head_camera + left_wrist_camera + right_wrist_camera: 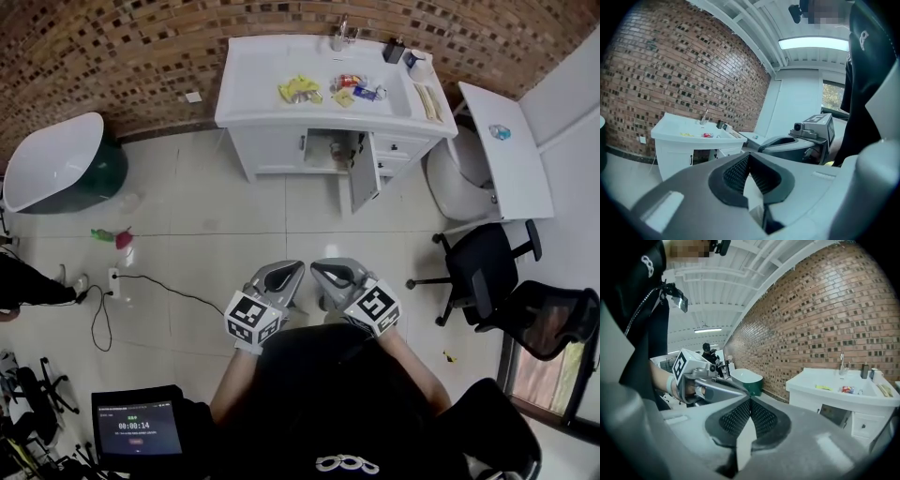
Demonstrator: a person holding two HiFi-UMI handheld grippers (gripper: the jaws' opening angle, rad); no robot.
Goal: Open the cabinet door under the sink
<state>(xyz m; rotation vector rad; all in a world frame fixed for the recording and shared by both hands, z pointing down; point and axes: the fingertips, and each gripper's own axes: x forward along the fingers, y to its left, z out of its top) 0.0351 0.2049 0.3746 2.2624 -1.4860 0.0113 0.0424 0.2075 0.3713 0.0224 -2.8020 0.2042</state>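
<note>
Both tools closed and empty, well back from the open cabinet door

The left tool (281, 274) and the right tool (330, 272) sit side by side at the near end of the tiled floor (216, 216), close to the person's body; each has its jaws closed tip to tip with nothing between them; the cabinet door (363, 184) under the sink stands swung out toward the near side, just right of the dark opening, well apart from both tools; the white counter (258, 94) above it, against the brick wall (112, 56), carries a yellow packet (300, 90) and some small wrappers (356, 89); a bathtub (56, 164) stands at the far left; a toilet (452, 187) is just right of the cabinet; a black office chair (487, 267) stands on the right.
</note>
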